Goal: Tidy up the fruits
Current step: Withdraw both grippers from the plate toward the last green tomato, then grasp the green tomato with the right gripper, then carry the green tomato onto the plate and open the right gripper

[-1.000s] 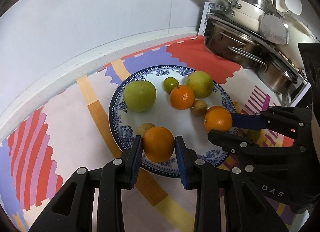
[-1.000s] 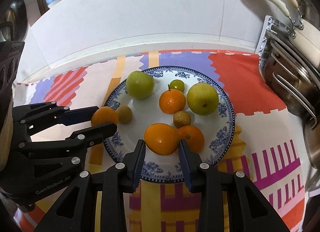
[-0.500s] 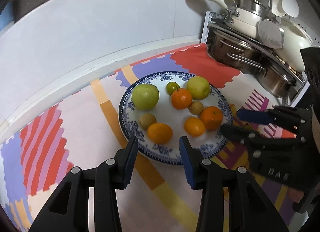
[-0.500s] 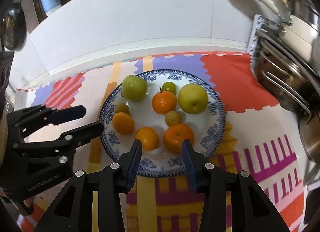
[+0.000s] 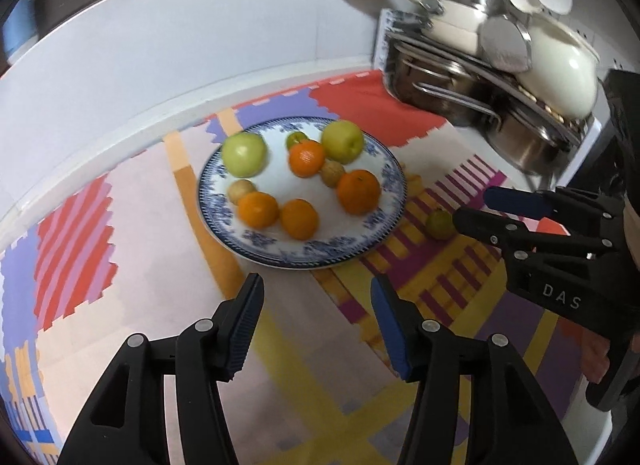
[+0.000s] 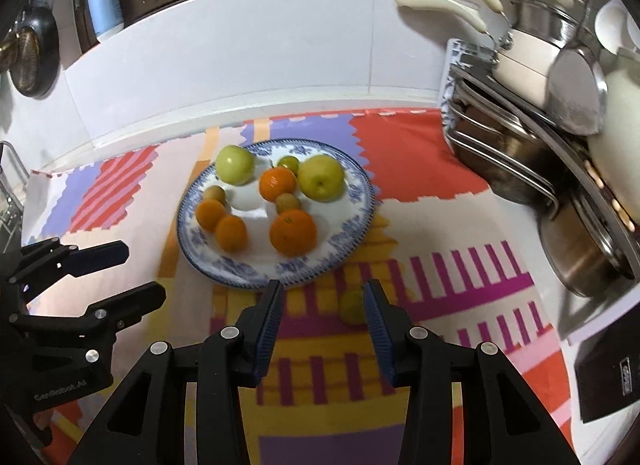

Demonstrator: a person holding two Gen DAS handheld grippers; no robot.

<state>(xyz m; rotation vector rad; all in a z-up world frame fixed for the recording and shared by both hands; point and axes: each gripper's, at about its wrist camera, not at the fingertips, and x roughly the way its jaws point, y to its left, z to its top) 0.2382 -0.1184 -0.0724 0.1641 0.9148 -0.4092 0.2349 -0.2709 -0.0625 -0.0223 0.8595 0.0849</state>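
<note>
Both tools, left tool (image 5: 316, 321) and right tool (image 6: 323, 323), released their oranges (image 5: 258, 209) onto the plate (image 5: 384, 233) & pulled back, jaws apart, left just widened. One small green fruit (image 6: 351, 307) remains on desk.

Left gripper (image 5: 316, 321) and right gripper (image 6: 324, 321) hung near plate (image 5: 394, 189) rim, pitched down, jaws apart, empty; left's just widened.
</note>
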